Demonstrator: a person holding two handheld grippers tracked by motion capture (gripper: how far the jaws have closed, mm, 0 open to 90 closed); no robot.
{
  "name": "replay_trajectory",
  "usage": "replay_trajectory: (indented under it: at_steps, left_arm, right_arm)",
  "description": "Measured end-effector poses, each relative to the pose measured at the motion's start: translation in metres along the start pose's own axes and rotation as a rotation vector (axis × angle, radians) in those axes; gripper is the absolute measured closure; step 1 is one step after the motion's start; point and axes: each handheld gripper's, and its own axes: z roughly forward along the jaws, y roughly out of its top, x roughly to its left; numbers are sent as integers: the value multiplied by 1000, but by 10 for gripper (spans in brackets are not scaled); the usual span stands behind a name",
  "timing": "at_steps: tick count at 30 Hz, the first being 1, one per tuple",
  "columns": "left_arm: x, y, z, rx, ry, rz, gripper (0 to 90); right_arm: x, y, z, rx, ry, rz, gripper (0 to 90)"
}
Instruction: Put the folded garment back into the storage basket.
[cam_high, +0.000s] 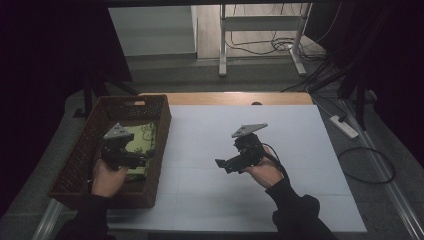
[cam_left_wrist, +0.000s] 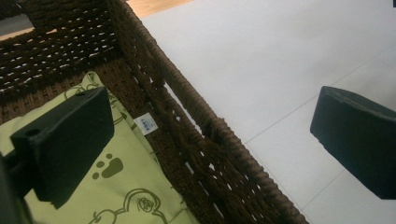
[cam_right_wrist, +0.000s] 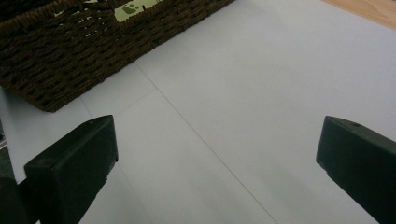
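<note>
I count one basket (cam_high: 85, 150), one cloth (cam_high: 145, 140) and my two grippers. The basket is my landmark: a dark brown woven rectangle with open slots near its rim and a rope-like twisted edge, sitting at the left end of the white table top (cam_high: 280, 150), partly overhanging it. That top is smooth and matte, crossed by thin seam lines, with a strip of bare wood (cam_high: 235, 98) along its far edge.

Inside the basket lies the single cloth, pale green and soft, folded flat against the basket's right wall. It carries dark green printed outlines, a paw print among them, and one small white label (cam_left_wrist: 146, 123) at its edge next to the weave.

My left gripper (cam_high: 131, 156) hangs over the inside of the basket, above the cloth, a grey three-cornered plate on top. Its two blocky black jaws stand wide apart, one over the cloth and the other out over the white top beyond the basket's right wall, so they straddle that wall and grip nothing.

My right gripper (cam_high: 226, 164) is well to the right of the basket, above the bare white top, pointing toward the basket. Its two jaws are also spread wide, with nothing between them.
</note>
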Motion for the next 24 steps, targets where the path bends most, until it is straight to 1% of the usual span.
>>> replay_trajectory:
  at_steps: [6, 12, 17, 20, 24]
  left_arm:
    - [0, -4, -4, -3, 2, 3, 0]
    - [-1, -7, -6, -1, -5, -7, 0]
    - [-1, -9, -11, -16, -14, -18, 0]
    - [-1, -11, -14, -34, -28, -16, 0]
    - [-1, -12, -18, -41, -30, -18, 0]
  right_arm:
    - [-2, -5, -5, 1, -4, 7, 0]
    - [-2, -11, -9, 2, -12, -3, 0]
    - [-3, -17, -14, 6, -17, -3, 0]
    - [-4, -22, -17, 7, -22, 0, 0]
    - [-5, -26, -21, 8, -28, 6, 0]
